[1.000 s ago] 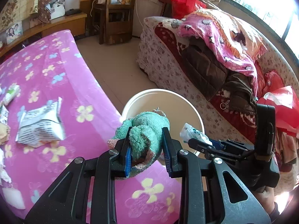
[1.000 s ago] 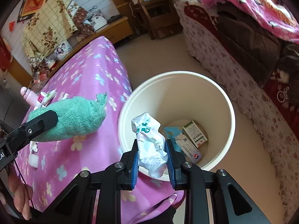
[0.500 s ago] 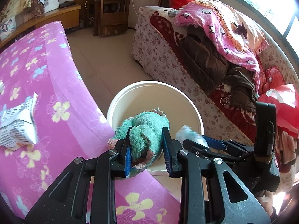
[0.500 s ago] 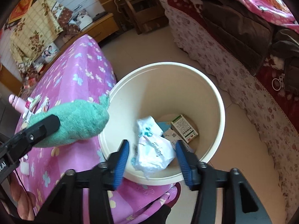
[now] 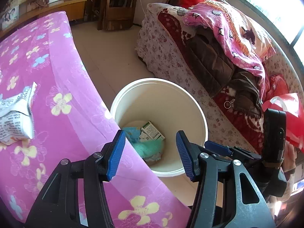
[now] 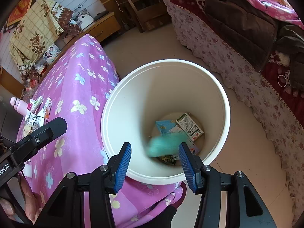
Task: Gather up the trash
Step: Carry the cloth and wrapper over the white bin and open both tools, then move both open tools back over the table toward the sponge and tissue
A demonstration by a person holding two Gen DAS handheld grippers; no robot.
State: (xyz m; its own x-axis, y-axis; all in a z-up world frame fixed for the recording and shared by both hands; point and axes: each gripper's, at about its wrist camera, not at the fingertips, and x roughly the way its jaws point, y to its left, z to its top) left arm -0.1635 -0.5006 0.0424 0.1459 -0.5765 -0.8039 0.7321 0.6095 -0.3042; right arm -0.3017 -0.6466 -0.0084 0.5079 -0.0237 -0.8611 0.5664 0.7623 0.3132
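Observation:
A cream bucket [image 5: 157, 80] [image 6: 167, 61] stands on the floor against the pink flowered table [image 5: 57, 72]. A green fuzzy cloth [image 5: 150, 146] lies at its bottom, blurred in the right wrist view [image 6: 164, 144], among a green-and-white carton [image 5: 153, 132] [image 6: 190, 126] and a blue packet [image 6: 164, 126]. My left gripper [image 5: 150, 133] hangs over the bucket's near side, its jaws opening with nothing between them. Above the near rim my right gripper [image 6: 154, 145] stands open and holds nothing. A printed wrapper [image 5: 17, 117] lies on the table at left.
A sofa [image 5: 209, 57] heaped with blankets and clothes runs along the right. A pink bottle [image 6: 18, 106] and small wrappers sit at the table's far end. A wooden chair [image 5: 117, 5] stands at the back. A person's hand [image 6: 28, 205] holds the left gripper.
The right gripper opened first and its white crumpled wrapper fell into the bucket. The left gripper then opened and the green cloth dropped in. The left gripper sank a little toward the bucket.

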